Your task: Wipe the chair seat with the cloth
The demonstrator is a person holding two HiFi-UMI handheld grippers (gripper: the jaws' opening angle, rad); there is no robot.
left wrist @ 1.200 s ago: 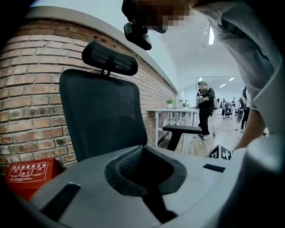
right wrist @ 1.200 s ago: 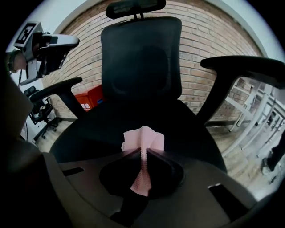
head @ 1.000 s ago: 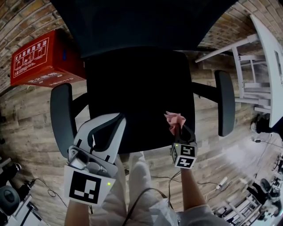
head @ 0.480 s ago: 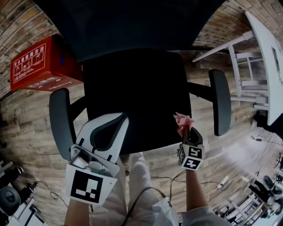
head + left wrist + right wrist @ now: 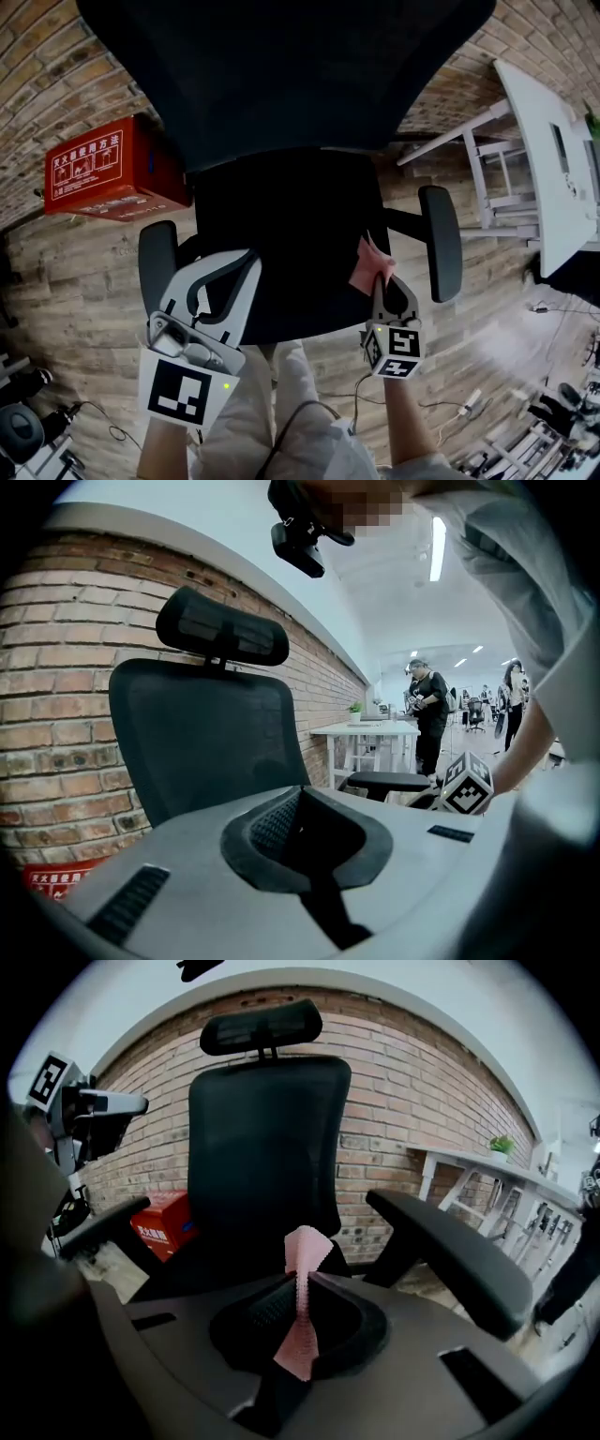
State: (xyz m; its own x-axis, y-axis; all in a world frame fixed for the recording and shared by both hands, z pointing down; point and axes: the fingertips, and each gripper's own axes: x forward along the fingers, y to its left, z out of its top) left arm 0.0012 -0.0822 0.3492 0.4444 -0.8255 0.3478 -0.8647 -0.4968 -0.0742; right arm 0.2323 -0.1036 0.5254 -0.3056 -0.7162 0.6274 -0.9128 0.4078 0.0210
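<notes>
The black office chair fills the head view, its seat below the tall backrest. My right gripper is shut on a small pink cloth over the seat's front right part, next to the right armrest. In the right gripper view the cloth sticks up from the pinched jaws, facing the backrest. Whether the cloth touches the seat I cannot tell. My left gripper is shut and empty at the seat's front left, and its own view shows nothing between the jaws.
A red box stands on the wooden floor left of the chair. The left armrest lies beside my left gripper. A white table stands at the right. People stand far off by the brick wall.
The head view has shifted, and the chair now sits lower and more centred. My right gripper, still holding the cloth, stays at the seat's front right. The left gripper has barely moved.
</notes>
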